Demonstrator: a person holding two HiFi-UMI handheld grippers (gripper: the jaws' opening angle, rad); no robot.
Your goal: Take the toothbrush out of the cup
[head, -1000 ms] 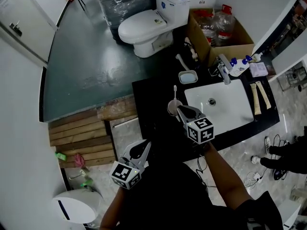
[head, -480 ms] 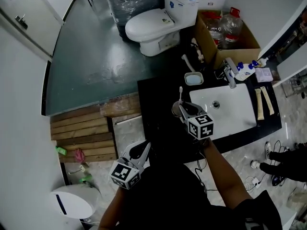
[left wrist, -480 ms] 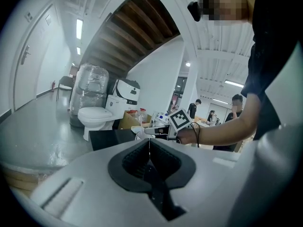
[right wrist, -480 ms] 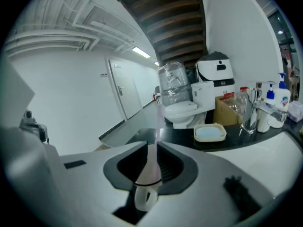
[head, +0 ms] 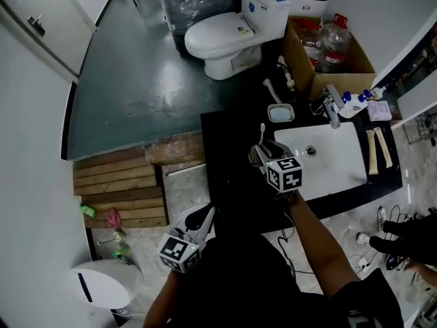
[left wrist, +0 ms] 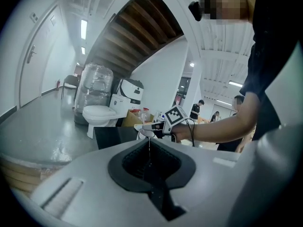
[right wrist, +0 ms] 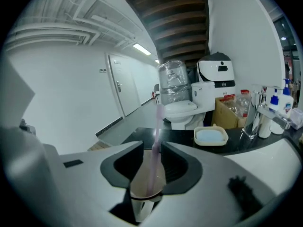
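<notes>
The right tool (right wrist: 152, 148) hangs over the cup (right wrist: 140, 181) with its dark, curved jaws slightly spread to either side of the toothbrush (right wrist: 156, 131). The handle lies against one jaw, and a sliver of gap shows at the other. The toothbrush is a slim, pale pink, translucent stick. Its foot sits in the cup's beige hollow and its head rises above the jaws. The cup is round, with a thin pale rim, and it stands on the glossy black worktop (right wrist: 180, 136) just beside the white rectangular sink (head: 334, 162). Farther along the worktop lies a shallow cream soap dish (right wrist: 210, 136) with rounded corners and a pale blue inside. A smooth white ceramic toilet (right wrist: 179, 110) stands on the floor beyond it. In the head view the right tool's marker cube (head: 285, 174) shows above the worktop's near edge. The left tool (left wrist: 149, 148) is held low and well apart from the cup, off the worktop. Its black jaws are pressed together along a thin seam with nothing between them.
</notes>
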